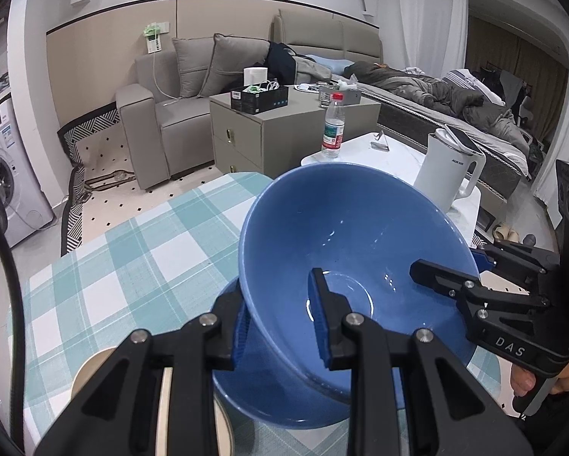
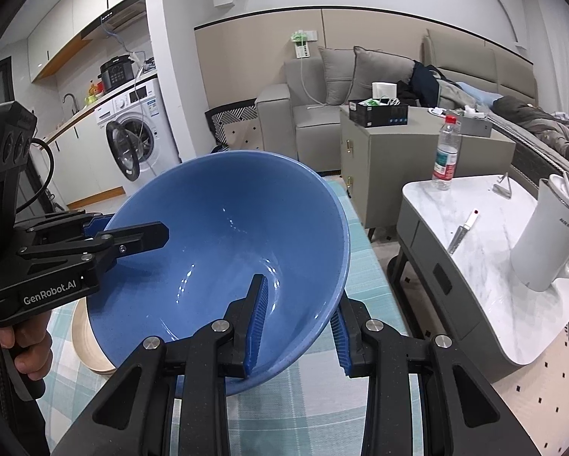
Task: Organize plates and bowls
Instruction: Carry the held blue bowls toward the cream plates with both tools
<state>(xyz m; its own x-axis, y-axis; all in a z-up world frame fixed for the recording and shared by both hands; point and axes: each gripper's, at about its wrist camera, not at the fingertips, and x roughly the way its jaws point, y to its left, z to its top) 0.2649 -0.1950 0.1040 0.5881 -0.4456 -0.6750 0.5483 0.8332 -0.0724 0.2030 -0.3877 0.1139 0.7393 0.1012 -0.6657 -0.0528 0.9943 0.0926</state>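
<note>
The blue bowl [image 1: 345, 235] is held off the bench [image 1: 132, 250] between both tools, tipped so that its mouth faces the cameras, directly above a second blue dish [image 1: 284, 406] that lies on the checked cloth. The left tool [image 1: 280, 326] is clamped on the bowl's near rim, one blue pad inside the wall and the other outside; the right tool [image 2: 297, 326] grips the opposite side of the rim the same way, so each tool is closed on the bowl's thin wall. By its gloss and its sharp highlights the bowl looks like glazed ceramic: stiff, fairly heavy for its size, slick under a pad, and liable to chip or break if it is dropped or knocked against the dish below. The rim is the sensible place to hold it, since the walls flare widely and give no other edge, and a hold on two opposite sides probably keeps it from swinging, which a single pinch might not. By count: one blue bowl in the air, one blue dish under it whose form is mostly hidden, and one pale cream plate or bowl [image 2: 85, 342] just beside it on the cloth, only partly in view. No other crockery shows in either view.
</note>
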